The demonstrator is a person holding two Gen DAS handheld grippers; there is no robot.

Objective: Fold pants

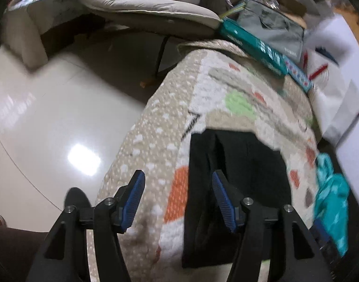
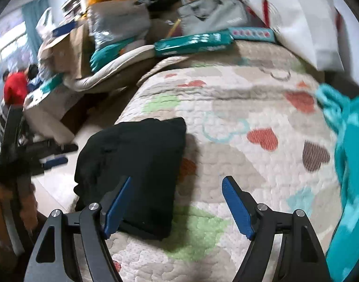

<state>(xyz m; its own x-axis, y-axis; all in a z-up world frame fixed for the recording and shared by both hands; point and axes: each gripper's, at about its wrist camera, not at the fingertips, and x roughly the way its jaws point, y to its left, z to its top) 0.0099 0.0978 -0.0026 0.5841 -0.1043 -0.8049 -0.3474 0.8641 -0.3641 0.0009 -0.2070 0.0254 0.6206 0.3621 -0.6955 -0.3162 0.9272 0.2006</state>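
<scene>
Black pants (image 2: 134,169) folded into a compact rectangle on a heart-patterned quilted bed (image 2: 250,98) near its left edge, left tongs (image 1: 178,197) spread wide and empty above them, right tongs (image 2: 175,203) likewise wide and empty, teal garment (image 2: 348,164) at the right.

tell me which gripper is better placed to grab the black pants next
Probably left. The left gripper is open with one fingertip already over the folded black pants. The right gripper, also open, points mostly at bare quilt beside them.
</scene>
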